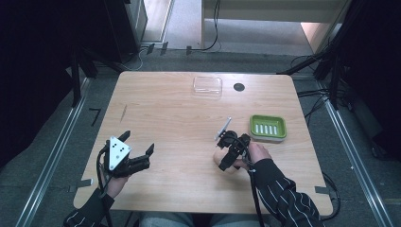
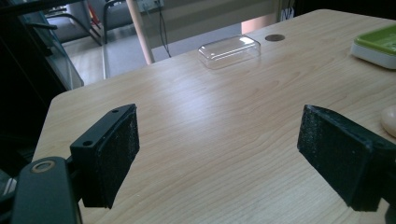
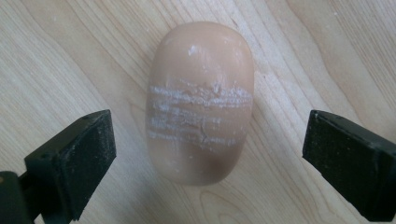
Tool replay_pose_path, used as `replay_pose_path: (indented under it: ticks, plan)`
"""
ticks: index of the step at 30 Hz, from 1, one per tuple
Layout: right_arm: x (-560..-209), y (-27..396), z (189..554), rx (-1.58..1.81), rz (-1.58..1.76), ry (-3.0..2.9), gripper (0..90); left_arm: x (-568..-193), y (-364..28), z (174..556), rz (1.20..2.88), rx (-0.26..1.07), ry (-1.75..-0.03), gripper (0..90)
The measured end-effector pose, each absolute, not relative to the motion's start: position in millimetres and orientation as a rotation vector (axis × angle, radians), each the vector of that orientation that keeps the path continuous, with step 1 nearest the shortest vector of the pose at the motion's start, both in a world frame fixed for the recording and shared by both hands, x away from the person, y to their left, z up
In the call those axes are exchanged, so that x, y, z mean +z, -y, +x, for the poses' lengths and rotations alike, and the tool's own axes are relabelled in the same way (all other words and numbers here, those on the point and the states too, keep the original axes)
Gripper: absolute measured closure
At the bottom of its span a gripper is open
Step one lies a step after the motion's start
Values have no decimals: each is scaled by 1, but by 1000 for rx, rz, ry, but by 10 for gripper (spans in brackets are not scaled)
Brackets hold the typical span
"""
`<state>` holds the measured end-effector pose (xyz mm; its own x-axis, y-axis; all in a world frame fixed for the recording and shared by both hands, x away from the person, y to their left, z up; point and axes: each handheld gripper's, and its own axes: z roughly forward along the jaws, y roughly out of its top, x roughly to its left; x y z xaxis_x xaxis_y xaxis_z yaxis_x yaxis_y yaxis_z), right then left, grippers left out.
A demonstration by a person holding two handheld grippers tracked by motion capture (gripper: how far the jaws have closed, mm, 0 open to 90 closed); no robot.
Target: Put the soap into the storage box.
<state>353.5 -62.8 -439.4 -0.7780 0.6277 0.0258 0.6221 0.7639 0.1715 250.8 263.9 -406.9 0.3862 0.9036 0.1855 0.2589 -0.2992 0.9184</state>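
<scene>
Soap bar (image 1: 219, 156) flat on the table (image 1: 179, 118) under the right gripper (image 1: 232, 151) near the green dish (image 1: 268, 126); left gripper (image 2: 217, 161) wide open, empty; right gripper (image 3: 208, 163) jaws apart beside soap (image 3: 200, 100), likely ready to pinch.

No readable text, label or number anywhere
</scene>
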Motion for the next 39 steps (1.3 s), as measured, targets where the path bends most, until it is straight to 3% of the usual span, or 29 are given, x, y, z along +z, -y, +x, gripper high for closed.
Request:
replay_pose_path:
  ticks: [11, 17, 39]
  plan:
    - [-448, 53, 360, 233, 1048, -2931, 25, -407, -264, 251, 1779, 933, -1021, 133]
    - [-450, 53, 360, 219, 1061, -2933, 141, -407, -264, 251, 1779, 933, -1021, 133]
    - [-456, 47, 357, 187, 1042, -2941, 311, -407, -264, 250, 1781, 932, -1018, 133]
